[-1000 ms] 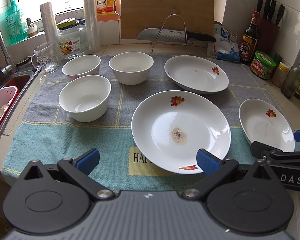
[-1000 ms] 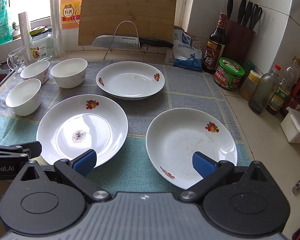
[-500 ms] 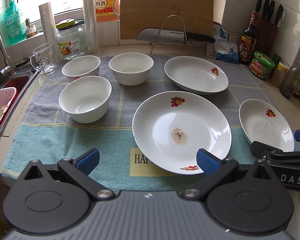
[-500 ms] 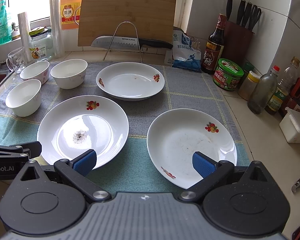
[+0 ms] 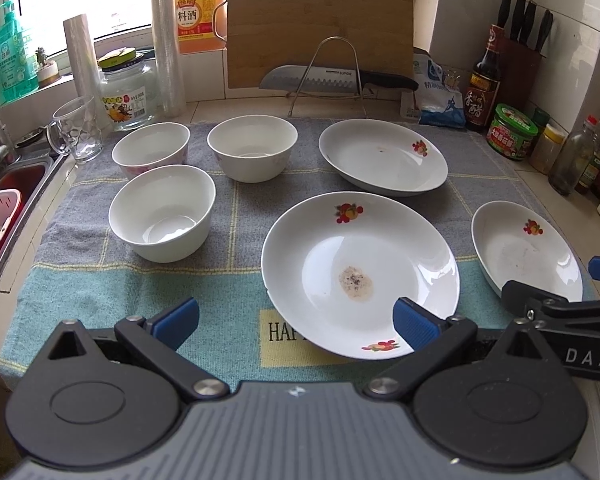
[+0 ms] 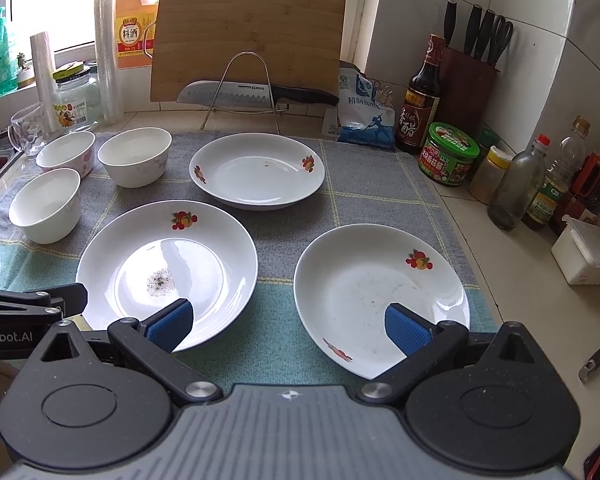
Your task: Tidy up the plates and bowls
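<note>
Kitchen counter w/ a woven towel (image 5: 236, 216), grey at the far part, teal at the near edge. On it: 3 white bowls at left and 3 white plates w/ fruit decals centre to right.

Left gripper (image 5: 296, 320): blue-padded fingers spread wide, holding nothing, hovering at the near edge by the big centre plate (image 5: 360, 276). Right gripper (image 6: 288, 324): also wide open and empty, by the near-right plate (image 6: 380, 296).

The far plate (image 6: 258, 170) sits behind those two. The near bowl (image 5: 162, 212), far-left bowl (image 5: 151, 152) and far-centre bowl (image 5: 253, 148) cluster close together, not nested.

All look like glazed ceramic: rigid, smooth, likely slick, moderately heavy and breakable. Plates are shallow rounds w/ upturned rims; pinch at the rim. Bowls are deep w/ thin walls; pinch one wall, inside and out. The centre plate has a speckled residue patch, and the near-right plate looks faintly smeared, so they may be greasy.
</note>
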A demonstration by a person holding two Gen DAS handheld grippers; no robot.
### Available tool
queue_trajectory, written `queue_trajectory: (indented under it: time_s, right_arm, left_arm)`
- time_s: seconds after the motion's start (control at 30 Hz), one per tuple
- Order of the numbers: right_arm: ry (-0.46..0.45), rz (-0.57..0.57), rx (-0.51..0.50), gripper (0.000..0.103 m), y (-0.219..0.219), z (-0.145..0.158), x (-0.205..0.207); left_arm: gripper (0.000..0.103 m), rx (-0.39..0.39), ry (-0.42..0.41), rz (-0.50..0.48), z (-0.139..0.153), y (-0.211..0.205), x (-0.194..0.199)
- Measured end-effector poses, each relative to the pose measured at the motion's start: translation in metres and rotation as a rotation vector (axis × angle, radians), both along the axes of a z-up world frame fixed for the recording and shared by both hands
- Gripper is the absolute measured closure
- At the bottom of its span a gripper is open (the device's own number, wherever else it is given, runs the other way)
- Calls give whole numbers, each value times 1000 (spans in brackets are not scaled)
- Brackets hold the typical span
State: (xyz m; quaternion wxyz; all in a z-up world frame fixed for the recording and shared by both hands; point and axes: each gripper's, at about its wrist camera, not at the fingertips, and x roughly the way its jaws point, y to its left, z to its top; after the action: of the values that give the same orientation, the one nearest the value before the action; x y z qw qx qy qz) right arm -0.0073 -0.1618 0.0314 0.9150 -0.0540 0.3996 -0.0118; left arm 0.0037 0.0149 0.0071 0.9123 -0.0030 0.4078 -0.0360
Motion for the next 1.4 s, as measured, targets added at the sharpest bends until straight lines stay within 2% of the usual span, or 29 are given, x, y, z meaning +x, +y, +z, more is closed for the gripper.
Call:
queue_trajectory:
  time_s: [0.23, 0.5, 0.7, 0.87, 1.13, 1.4]
  right_arm:
    - [-39, -16, -18, 0, 8, 4, -3]
    - [-80, -64, -67, 0, 13, 9, -12]
    - [-95, -100, -76, 0, 3, 10, -27]
    - [-84, -136, -84, 0, -12, 3, -33]
    - [-79, -134, -66, 0, -36, -11, -38]
    - [-49, -108, 16, 0, -72, -37, -33]
  left_arm:
    - [1, -26, -48, -83, 4, 10, 4]
    - [1, -84, -37, -198, 6, 27, 19]
    - [1, -102, -66, -258, 4, 34, 25]
    - [1, -82, -93, -306, 7, 33, 28]
    - [1, -75, -68, -313, 4, 29, 40]
    - [1, -50, -123, -313, 2, 3, 49]
